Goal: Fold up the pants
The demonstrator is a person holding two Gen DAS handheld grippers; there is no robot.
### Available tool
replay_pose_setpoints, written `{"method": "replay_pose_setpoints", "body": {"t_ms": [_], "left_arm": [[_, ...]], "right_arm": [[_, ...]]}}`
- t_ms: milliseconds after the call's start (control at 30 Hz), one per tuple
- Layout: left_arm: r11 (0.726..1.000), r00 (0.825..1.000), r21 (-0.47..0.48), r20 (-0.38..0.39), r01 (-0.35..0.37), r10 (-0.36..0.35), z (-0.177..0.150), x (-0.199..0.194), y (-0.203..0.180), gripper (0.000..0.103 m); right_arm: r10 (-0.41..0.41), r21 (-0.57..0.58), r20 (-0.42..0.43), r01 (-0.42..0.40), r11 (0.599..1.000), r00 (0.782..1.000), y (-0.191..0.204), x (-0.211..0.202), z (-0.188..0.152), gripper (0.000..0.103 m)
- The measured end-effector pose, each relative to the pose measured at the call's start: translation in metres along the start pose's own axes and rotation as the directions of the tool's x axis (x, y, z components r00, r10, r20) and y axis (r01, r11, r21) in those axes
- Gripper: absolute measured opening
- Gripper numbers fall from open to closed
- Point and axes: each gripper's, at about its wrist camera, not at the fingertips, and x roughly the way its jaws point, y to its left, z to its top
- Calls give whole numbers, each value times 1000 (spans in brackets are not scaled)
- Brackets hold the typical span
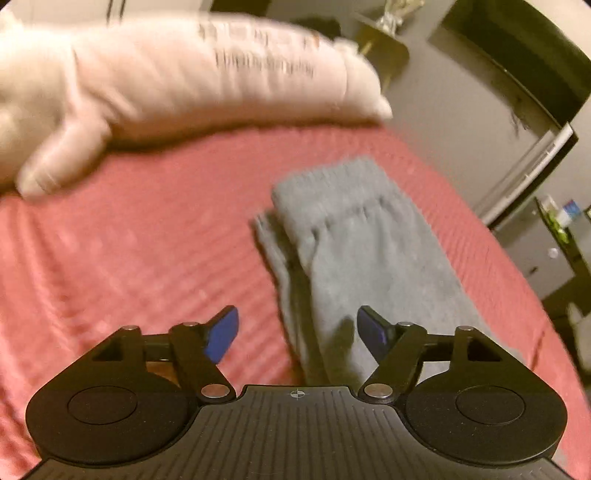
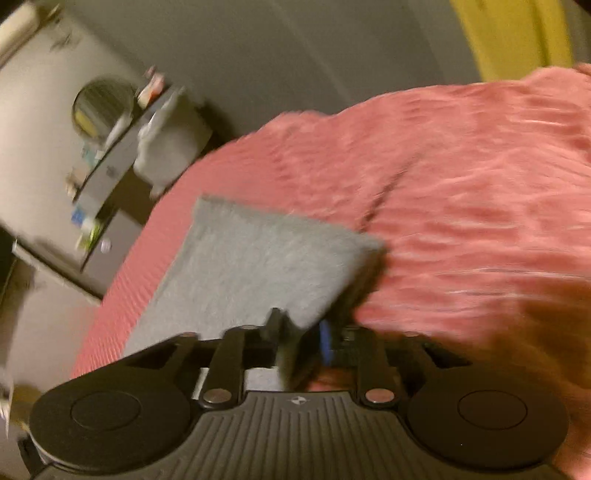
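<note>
Jaws of the left gripper [image 1: 297, 334] stand wide apart, and nothing is between the blue pads [image 1: 221, 339]. They hang over the near end of the grey pants [image 1: 365, 254], which look folded into a long strip on the red bed cover [image 1: 147, 251]. The strip runs away from the gripper toward the far right side of the bed. Its stretchy waistband end lies farthest off, and a thin second layer peeks out along the left edge.

In the right wrist view, the right gripper [image 2: 300, 343] has its jaws close together at the near corner of the pants [image 2: 251, 266]. A dark fold of grey cloth sits between the jaws, but the picture is smeared, so I cannot tell if the pads are pressing on it or just beside it. One blue pad [image 2: 325, 341] shows on the right side of that fold. The grey cloth spreads out flat from there, with its far edge lying straight across the red cover [image 2: 461, 192].

Farther back in the left view, a big white pillow [image 1: 192, 74] lies across the head of the bed, with blurry dark writing on it. Past the right side of the bed stands a grey cabinet [image 1: 546, 254] with small things on top. The right view shows a round mirror [image 2: 101, 105] by the wall and something yellow [image 2: 517, 33] at the top right.
</note>
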Motion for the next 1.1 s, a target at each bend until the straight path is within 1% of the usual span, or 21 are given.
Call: {"method": "replay_pose_setpoints", "body": {"t_ms": [33, 67, 100, 200, 267, 333, 367, 400, 433, 533, 600, 633, 700, 767, 800, 833, 867, 900, 967, 1033, 1100], "left_arm": [[999, 1000, 53, 22, 2, -3, -1, -8, -8, 80], [995, 999, 98, 29, 14, -17, -3, -12, -17, 87], [990, 999, 140, 29, 31, -35, -7, -18, -25, 92], [960, 993, 253, -13, 117, -118, -25, -21, -59, 97], [941, 982, 284, -95, 186, -166, -46, -14, -82, 97], [926, 966, 296, -179, 236, -189, -68, -4, -99, 97], [921, 960, 300, -203, 246, -190, -77, 4, -103, 96], [918, 958, 307, -219, 250, -187, -88, 7, -107, 96], [915, 960, 323, -218, 243, -178, -96, 9, -111, 96], [882, 974, 425, -184, 203, -135, -102, 13, -121, 97], [881, 973, 430, -194, 197, -123, -102, 15, -120, 97], [882, 973, 428, -195, 197, -122, -103, 13, -119, 97], [886, 974, 422, -193, 194, -122, -100, 15, -118, 97], [884, 975, 427, -189, 187, -115, -107, 8, -117, 97], [884, 976, 430, -186, 183, -112, -106, 8, -118, 97], [884, 977, 431, -185, 181, -109, -106, 10, -117, 97], [884, 977, 432, -185, 179, -108, -105, 11, -117, 97], [885, 977, 431, -184, 178, -107, -106, 11, -118, 97], [888, 977, 424, -186, 180, -109, -105, 11, -117, 97], [891, 976, 416, -188, 182, -111, -104, 13, -117, 97], [893, 976, 413, -190, 180, -109, -104, 13, -117, 97]], "right_arm": [[0, 14, 7, 0, 1000, 1000, -4, -4, 1, 39], [-1, 22, 2, 1, 1000, 1000, -7, -5, 2, 45], [-1, 27, -12, 1, 1000, 1000, -10, -4, 2, 46], [12, 45, -21, -11, 999, 1000, -11, 1, 3, 49], [17, 75, -24, -15, 997, 1000, -14, 6, 5, 49], [38, 107, -16, -36, 994, 999, -18, 9, 7, 48], [49, 119, -15, -47, 992, 999, -19, 12, 10, 40], [59, 123, -18, -57, 991, 998, -19, 14, 11, 21], [71, 118, -22, -68, 991, 997, -20, 14, 13, 16], [100, 97, -24, -97, 990, 995, -22, 14, 17, 18], [123, 122, -24, -119, 985, 992, -29, 17, 17, 37], [140, 136, -21, -136, 981, 990, -33, 18, 17, 38], [178, 162, -14, -174, 971, 984, -38, 21, 15, 38], [192, 165, -9, -188, 968, 981, -39, 22, 14, 38], [194, 160, -8, -191, 969, 981, -38, 23, 14, 36], [193, 148, -5, -190, 971, 981, -37, 24, 13, 30], [187, 125, -1, -185, 975, 982, -34, 24, 13, 12], [177, 85, 0, -177, 981, 984, -30, 23, 14, 10], [173, 15, 18, -174, 985, 985, -22, 19, 12, 10], [168, -44, 30, -166, 985, 985, -15, 17, 12, 15], [165, -63, 19, -163, 985, 986, -12, 20, 13, 20]]}}
